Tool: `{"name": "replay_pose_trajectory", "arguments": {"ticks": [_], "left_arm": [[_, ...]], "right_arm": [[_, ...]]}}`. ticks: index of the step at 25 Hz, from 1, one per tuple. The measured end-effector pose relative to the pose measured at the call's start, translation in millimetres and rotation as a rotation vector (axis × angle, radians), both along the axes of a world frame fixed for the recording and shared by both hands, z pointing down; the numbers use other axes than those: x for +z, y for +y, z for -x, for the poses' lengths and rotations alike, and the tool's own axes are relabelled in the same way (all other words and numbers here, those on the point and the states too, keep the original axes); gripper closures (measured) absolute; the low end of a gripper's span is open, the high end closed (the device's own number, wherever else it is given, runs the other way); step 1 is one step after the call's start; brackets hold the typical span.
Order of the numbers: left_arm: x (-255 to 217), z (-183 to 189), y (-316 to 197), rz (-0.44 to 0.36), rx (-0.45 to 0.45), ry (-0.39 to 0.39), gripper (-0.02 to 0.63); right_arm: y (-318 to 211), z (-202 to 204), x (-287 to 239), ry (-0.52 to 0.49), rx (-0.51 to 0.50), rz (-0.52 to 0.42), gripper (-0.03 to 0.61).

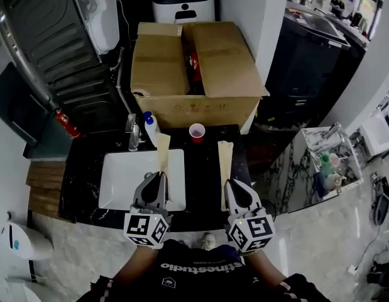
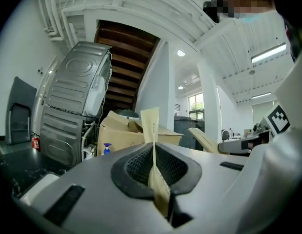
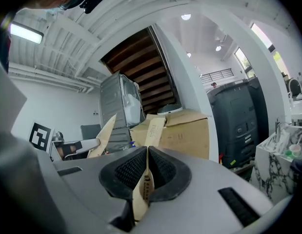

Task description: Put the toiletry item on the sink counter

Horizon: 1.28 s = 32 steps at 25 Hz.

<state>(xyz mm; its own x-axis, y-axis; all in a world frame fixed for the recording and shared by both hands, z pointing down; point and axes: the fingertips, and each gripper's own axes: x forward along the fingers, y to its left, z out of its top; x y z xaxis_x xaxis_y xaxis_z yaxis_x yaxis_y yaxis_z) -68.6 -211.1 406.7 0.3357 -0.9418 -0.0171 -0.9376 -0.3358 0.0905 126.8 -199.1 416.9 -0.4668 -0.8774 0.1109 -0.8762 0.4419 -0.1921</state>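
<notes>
Two flat tan paper packets are held above the black sink counter [image 1: 203, 187]. My left gripper [image 1: 161, 175] is shut on the left packet [image 1: 163, 151], which sticks forward over the white basin's [image 1: 119, 184] right edge. My right gripper [image 1: 227, 184] is shut on the right packet [image 1: 225, 159], over the counter's dark part. In the left gripper view the packet [image 2: 151, 126] stands pinched between the pads of that gripper [image 2: 154, 167], with the other packet [image 2: 202, 139] to its right. In the right gripper view the packet [image 3: 153, 130] rises from the closed jaws of that gripper [image 3: 146, 172].
A faucet [image 1: 133, 134], a blue-capped bottle [image 1: 150, 128] and a red cup [image 1: 197, 132] stand along the counter's back. Behind them sits a large open cardboard box [image 1: 194, 68]. A marble stand [image 1: 307, 168] with bottles is at the right, and grey metal machinery [image 1: 62, 49] at the left.
</notes>
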Motion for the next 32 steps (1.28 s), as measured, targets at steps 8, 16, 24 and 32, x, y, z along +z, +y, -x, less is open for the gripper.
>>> {"name": "replay_pose_trajectory", "arguments": {"ticks": [8,16,24,32], "left_arm": [[14.1,18.1,-27.5,0.036,-0.014,-0.015,0.591],[17.6,50.7,-46.6,0.043,-0.038,0.004,0.591],[23.7,82.6,-51.9,0.059,-0.083,0.028,0.591],[24.9,102.3,-55.4,0.066,-0.123,0.025,0.591]], "right_arm": [[-31.6,18.0,33.7,0.023,-0.001,0.095,0.535],[-67.4,47.2,86.3,0.069,0.013,0.215,0.535],[-97.1,44.7,144.5,0.165,0.064,0.313,0.537],[-123.6,31.6,195.6,0.206,0.079,0.420,0.537]]}}
